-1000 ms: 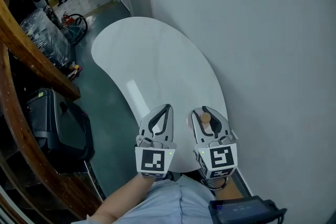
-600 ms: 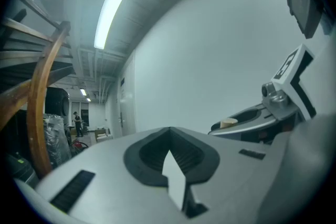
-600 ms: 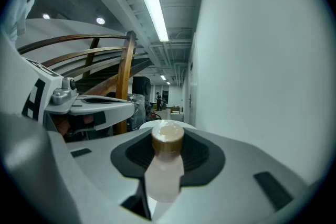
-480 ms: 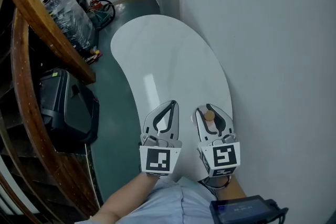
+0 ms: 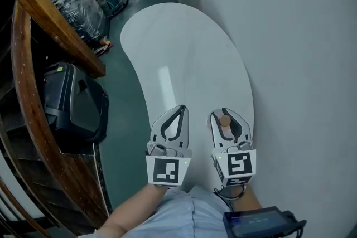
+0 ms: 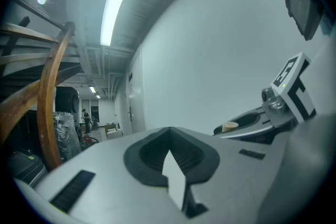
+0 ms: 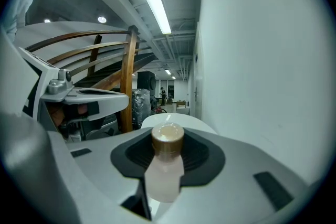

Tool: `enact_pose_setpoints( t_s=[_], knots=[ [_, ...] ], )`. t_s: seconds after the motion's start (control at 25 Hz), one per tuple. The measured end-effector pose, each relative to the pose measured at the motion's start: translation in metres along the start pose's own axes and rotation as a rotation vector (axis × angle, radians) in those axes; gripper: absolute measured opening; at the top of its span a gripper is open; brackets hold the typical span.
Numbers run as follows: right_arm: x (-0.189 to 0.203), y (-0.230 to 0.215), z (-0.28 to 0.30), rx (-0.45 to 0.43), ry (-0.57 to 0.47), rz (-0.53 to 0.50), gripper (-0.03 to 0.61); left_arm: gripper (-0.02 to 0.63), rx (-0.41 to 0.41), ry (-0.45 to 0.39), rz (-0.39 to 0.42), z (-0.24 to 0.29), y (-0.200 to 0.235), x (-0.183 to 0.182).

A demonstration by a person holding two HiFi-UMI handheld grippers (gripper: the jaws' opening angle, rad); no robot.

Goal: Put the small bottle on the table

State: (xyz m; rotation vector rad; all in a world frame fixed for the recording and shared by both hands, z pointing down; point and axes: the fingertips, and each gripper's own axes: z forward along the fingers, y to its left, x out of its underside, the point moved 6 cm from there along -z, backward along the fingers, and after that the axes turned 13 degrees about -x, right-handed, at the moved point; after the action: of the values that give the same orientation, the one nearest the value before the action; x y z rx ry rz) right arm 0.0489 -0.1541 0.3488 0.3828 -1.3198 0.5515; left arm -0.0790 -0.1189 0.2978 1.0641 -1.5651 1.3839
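The small bottle (image 7: 164, 168) is pale and translucent with a tan cap (image 5: 225, 121). It stands upright between the jaws of my right gripper (image 5: 226, 112), which is shut on its body. The same bottle cap (image 6: 229, 126) shows in the left gripper view. My left gripper (image 5: 179, 110) is beside it on the left, its jaw tips touching and nothing held. Both grippers hover over the near end of the white curved table (image 5: 184, 53). In the left gripper view the left gripper (image 6: 169, 129) shows a closed loop with only a sliver of table behind.
A plain white wall (image 5: 301, 64) runs along the table's right edge. A curved wooden stair rail (image 5: 33, 8) and a black case (image 5: 75, 103) stand on the green floor to the left. Wrapped goods (image 5: 81, 5) sit farther back. A dark device (image 5: 259, 223) hangs near my body.
The head view has swung, so the table and stair rail sit differently in frame. Both grippers keep the same pose side by side, and the bottle stays in the right grip.
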Motion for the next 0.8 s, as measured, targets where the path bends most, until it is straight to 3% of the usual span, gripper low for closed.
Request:
enact_pose_setpoints(
  t_s=[0.12,0.16,0.2,0.28,0.32,0.4,0.68,0.8],
  knots=[
    [0.005,-0.004,0.003,0.005,0.017,0.012,0.114,0.0,-0.066,0.075,-0.232,0.002,-0.002,0.014],
    [0.007,-0.005,0.004,0.007,0.023,0.016,0.114,0.0,-0.069,0.087,-0.252,0.004,-0.003,0.017],
    [0.01,-0.006,0.004,0.008,0.03,0.02,0.114,0.0,-0.054,0.088,-0.224,0.006,-0.005,0.019],
    [0.017,-0.008,0.005,0.012,0.045,0.029,0.114,0.0,0.005,0.07,-0.094,0.009,-0.007,0.02],
    [0.021,-0.009,0.005,0.014,0.052,0.034,0.114,0.0,0.012,0.072,-0.094,0.01,-0.009,0.022],
    [0.028,-0.013,0.006,0.019,0.068,0.043,0.115,0.0,-0.003,0.098,-0.167,0.012,-0.013,0.028],
    [0.042,-0.022,0.014,0.016,0.114,0.059,0.114,0.0,0.073,0.101,-0.009,0.027,-0.015,0.036],
    [0.049,-0.022,0.016,0.01,0.131,0.076,0.114,0.0,0.007,0.17,-0.175,0.027,-0.017,0.046]
  ],
)
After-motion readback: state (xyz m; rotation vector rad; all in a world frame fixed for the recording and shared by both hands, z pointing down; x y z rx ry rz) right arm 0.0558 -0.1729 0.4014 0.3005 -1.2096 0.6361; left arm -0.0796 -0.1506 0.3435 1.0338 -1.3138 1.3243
